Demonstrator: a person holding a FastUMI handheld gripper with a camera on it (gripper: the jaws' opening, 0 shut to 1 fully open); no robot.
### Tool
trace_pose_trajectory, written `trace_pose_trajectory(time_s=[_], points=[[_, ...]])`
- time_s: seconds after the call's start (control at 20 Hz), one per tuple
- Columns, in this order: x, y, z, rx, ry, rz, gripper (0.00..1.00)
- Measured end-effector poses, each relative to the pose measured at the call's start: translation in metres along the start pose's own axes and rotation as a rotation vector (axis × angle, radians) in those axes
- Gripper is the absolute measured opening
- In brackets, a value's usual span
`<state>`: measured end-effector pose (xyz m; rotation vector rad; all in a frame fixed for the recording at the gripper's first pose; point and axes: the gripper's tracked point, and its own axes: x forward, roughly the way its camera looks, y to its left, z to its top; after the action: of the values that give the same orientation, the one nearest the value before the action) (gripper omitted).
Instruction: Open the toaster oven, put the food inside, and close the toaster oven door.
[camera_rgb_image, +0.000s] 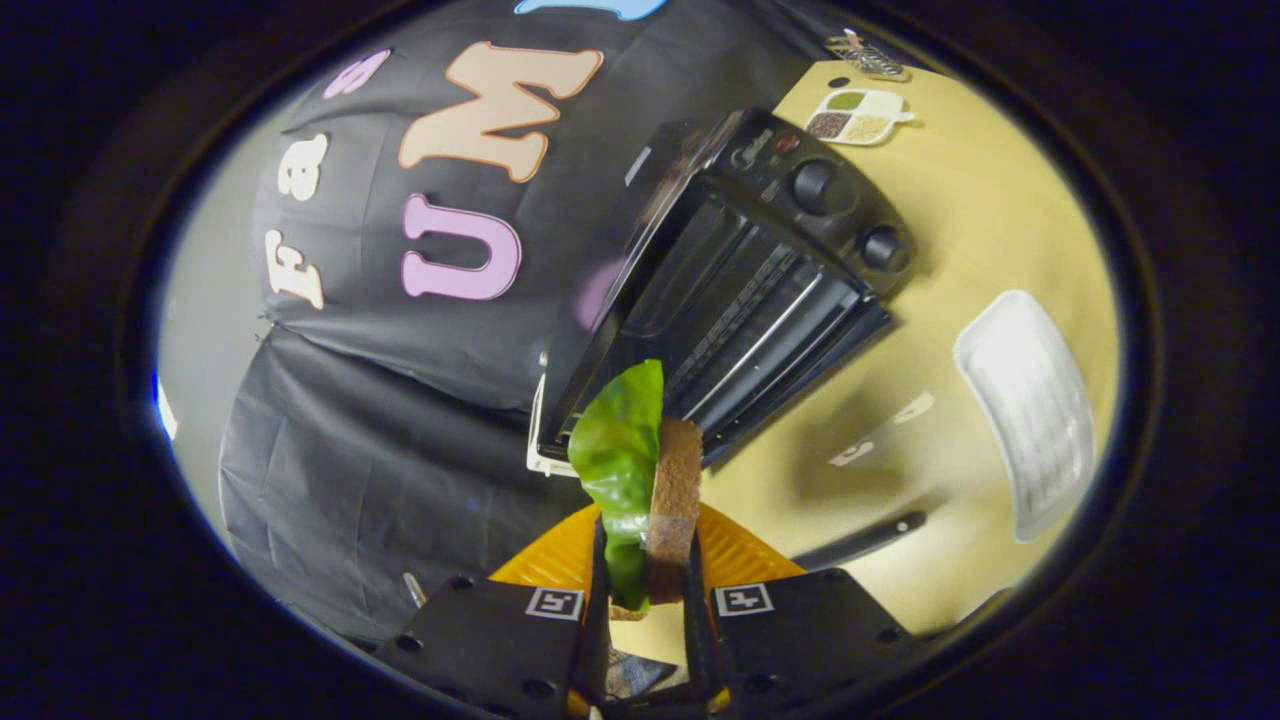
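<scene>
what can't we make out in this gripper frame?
- Toaster oven interior: dark; door position unclear, distorted by the fisheye.
- Food clamped between the gripper fingers: a green leaf and a brown slice edge-on; any other layers are hidden.
- Small dish beyond the oven: contents too small to identify.
- White tray: surface washed out by glare.
- Dial markings: too small to read.

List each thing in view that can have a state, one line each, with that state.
toaster oven: door open, rack inside bare.
sandwich: bread and green lettuce, held on edge between the fingers, just short of the oven's opening.
gripper: shut on the sandwich.
white plate: lying on the yellow table beside the oven, nothing on it.
divided dish: beyond the oven, compartments filled.
</scene>
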<state>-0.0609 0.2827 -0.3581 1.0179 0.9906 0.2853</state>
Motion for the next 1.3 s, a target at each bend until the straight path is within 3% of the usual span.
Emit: trace_pose_trajectory(time_s=[0.55,0.95,1.15,1.3], points=[[0.100,-0.009,0.060,0.002,-0.223,0.056,0.33],[0.130,-0.023,0.088,-0.063,-0.290,0.010,0.33],[0.136,-0.033,0.093,-0.112,-0.301,-0.022,0.37],[0.133,-0.036,0.094,-0.199,-0.296,-0.085,0.58]])
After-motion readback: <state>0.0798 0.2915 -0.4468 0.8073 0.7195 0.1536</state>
